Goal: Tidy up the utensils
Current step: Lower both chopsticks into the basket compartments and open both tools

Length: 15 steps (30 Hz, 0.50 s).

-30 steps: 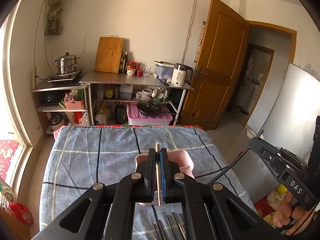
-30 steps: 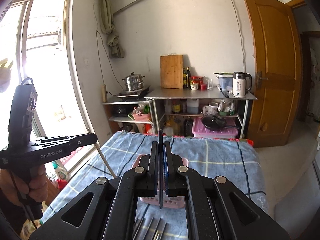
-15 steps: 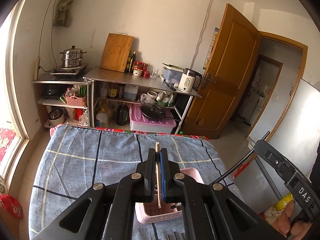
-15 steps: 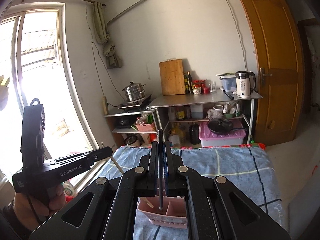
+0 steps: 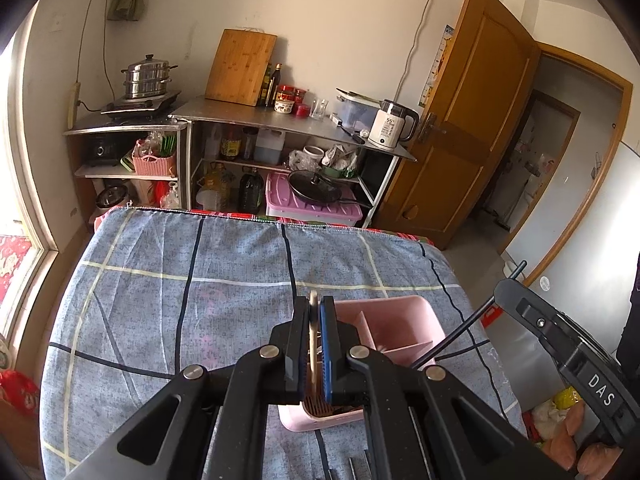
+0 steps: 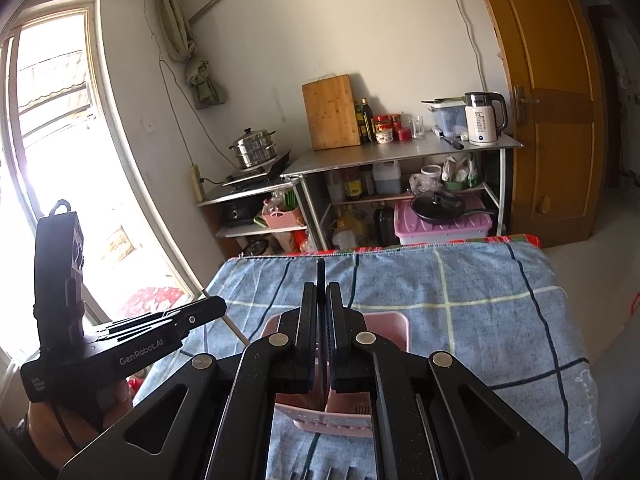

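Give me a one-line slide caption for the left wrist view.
Left tool clamps a pale chopstick above the pink holder on the checked cloth.

Left claw (image 5: 316,344) matt black plastic, speckled, blue ribbed pad; pale wooden chopstick (image 5: 313,336) smooth; pink organizer (image 5: 394,320) smooth plastic; desk cloth (image 5: 160,280) woven blue fabric, matt; right claw (image 6: 320,336) same black plastic; far steamer pot (image 6: 254,147) shiny metal; cutting board (image 6: 331,112) wood.
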Motion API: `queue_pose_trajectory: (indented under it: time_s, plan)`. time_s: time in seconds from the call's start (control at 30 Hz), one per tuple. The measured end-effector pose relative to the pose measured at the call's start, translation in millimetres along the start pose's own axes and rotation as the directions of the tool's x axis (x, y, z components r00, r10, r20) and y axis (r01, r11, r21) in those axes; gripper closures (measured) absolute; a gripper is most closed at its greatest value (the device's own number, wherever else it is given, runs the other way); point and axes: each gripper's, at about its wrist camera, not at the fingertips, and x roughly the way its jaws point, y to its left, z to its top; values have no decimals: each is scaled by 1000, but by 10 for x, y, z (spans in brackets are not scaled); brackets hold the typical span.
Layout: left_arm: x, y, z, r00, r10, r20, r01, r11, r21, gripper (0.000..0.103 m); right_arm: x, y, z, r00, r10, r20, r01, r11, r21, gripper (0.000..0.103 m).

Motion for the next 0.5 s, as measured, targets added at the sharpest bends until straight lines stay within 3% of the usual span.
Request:
queue_pose_trajectory:
  time_s: [0.1, 0.2, 0.27, 0.5]
  plan:
    - [-2, -1, -13, 1000, 7, 7, -7, 1000, 6, 95, 37, -26, -25, 1000, 6, -25, -6, 1000, 5, 99]
    - [-66, -1, -27, 1000, 15, 25, -15, 1000, 8, 81, 27, -32, -33, 1000, -2, -31, 2, 1000, 4, 97]
    - [-130, 1, -29, 999, 18, 44, -18, 1000, 9, 74, 3, -56, -24, 1000, -12, -28, 12, 1000, 6, 91]
    - [-420, 5, -116, 995, 29, 98, -30, 999, 13, 71, -231, -157, -40, 1000, -29, -1, 29, 1000, 8, 83]
